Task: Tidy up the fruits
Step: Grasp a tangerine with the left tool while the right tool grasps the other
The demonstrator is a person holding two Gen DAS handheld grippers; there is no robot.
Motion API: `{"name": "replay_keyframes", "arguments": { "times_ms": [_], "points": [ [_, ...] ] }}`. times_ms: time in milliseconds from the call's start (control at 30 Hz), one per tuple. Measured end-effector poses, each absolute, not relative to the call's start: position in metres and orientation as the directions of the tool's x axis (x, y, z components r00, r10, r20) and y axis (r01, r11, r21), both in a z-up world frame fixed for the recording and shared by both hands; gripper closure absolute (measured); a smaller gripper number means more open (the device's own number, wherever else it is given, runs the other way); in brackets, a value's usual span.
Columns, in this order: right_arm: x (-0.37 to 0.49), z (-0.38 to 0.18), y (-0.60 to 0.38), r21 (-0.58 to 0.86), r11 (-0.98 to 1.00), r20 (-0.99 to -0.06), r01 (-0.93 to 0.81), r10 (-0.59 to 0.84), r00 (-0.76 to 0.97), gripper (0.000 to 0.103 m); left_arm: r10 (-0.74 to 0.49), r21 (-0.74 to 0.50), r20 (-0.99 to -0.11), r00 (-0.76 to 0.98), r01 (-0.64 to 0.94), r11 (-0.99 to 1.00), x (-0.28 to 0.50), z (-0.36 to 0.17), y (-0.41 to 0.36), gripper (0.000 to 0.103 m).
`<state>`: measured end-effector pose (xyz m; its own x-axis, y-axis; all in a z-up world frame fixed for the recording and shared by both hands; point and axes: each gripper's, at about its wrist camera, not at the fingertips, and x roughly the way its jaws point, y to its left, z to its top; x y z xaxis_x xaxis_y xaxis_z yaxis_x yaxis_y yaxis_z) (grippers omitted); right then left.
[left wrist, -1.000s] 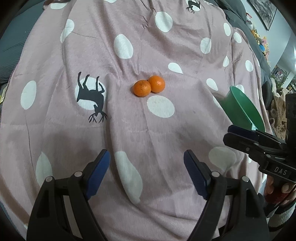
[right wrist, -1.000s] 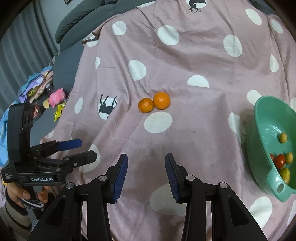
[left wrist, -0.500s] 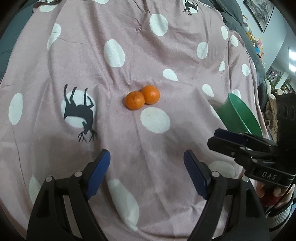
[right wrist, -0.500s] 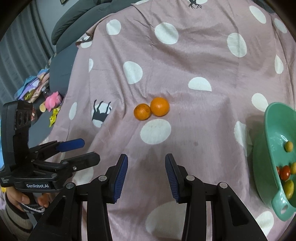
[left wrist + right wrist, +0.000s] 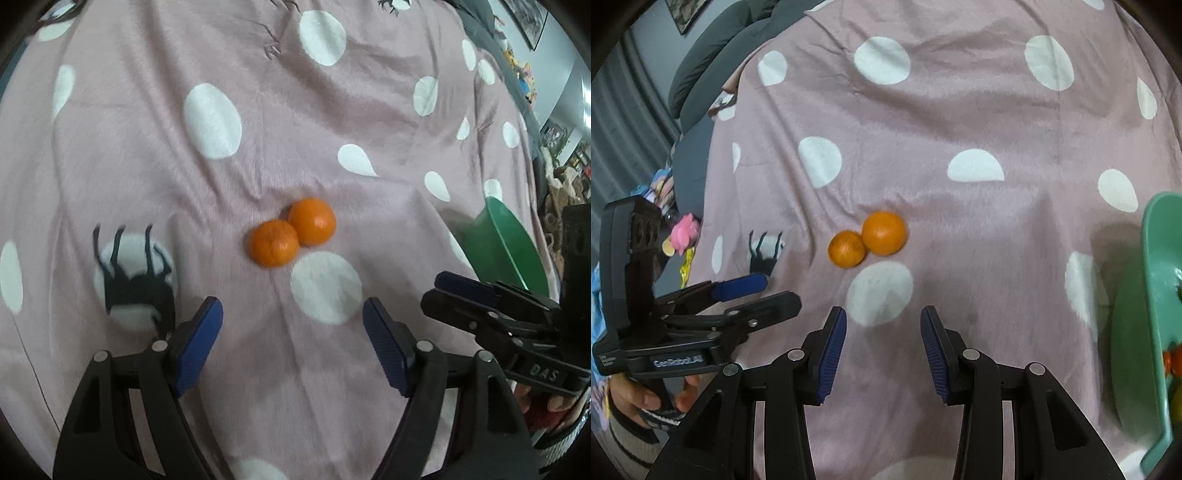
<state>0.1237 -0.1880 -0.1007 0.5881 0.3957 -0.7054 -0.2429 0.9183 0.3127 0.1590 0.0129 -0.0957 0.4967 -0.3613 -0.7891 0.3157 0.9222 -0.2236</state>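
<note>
Two oranges (image 5: 291, 232) lie touching on the pink spotted blanket (image 5: 221, 74), just ahead of the left gripper (image 5: 293, 332), whose empty jaws are closing. Right gripper (image 5: 882, 332) is narrowly parted, grasping nothing. Only the right view shows small fruits (image 5: 1169, 360) inside the green bowl (image 5: 1152, 295).

My left gripper (image 5: 292, 336) is black plastic with ribbed blue pads (image 5: 197, 345) and silver screw heads on its finger links; seen from the right wrist, its side carries white "GenRobot.AI" lettering. My right gripper (image 5: 882, 350) is built the same, black with blue pads (image 5: 833, 354), and its body reads "DAS" just beside my hand (image 5: 546, 400). Under the left gripper a striped knit cuff (image 5: 631, 432) shows.
</note>
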Motion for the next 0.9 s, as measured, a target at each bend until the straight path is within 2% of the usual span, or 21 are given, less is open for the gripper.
{"name": "replay_keyframes", "arguments": {
  "times_ms": [400, 633, 900],
  "points": [
    [0.178, -0.112, -0.178, 0.292, 0.924, -0.742, -0.247, 0.382, 0.551, 0.061, -0.284, -0.175, -0.856, 0.432, 0.274, 0.946, 0.220, -0.124, -0.008, 0.041],
    [0.190, -0.117, -0.178, 0.308, 0.920, -0.745, -0.243, 0.392, 0.540, 0.061, -0.264, -0.154, -0.863, 0.430, 0.273, 0.949, 0.235, -0.135, -0.013, 0.060],
    [0.200, -0.122, -0.168, 0.302, 0.917, -0.755, -0.261, 0.397, 0.522, 0.061, -0.292, -0.212, -0.825, 0.484, 0.213, 0.954, 0.225, -0.120, 0.022, 0.061]
  ]
}}
